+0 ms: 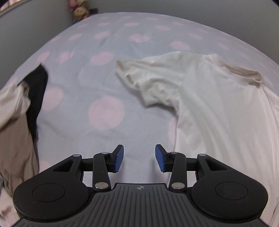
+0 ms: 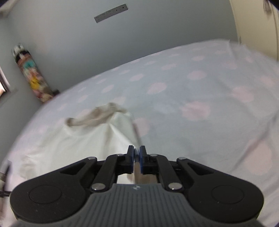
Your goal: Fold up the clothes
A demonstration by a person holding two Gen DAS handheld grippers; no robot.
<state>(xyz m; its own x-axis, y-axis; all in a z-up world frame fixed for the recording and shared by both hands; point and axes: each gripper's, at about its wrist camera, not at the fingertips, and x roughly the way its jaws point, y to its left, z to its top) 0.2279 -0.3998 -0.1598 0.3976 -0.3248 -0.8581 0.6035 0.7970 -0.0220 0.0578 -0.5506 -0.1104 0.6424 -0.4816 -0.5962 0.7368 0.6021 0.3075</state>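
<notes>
A bed [image 1: 104, 90] fills most of both views, covered by a pale blue sheet with large pink dots. A grey wall [image 2: 157, 31] rises behind it, carrying a long grey socket strip [image 2: 110, 13]. At far left, a colourful cylinder [image 2: 33, 75] leans against the wall. Cream furniture [image 2: 258, 26] stands at far right.

Black grippers [image 1: 139, 158]; blue pads [image 1: 119, 158]
</notes>
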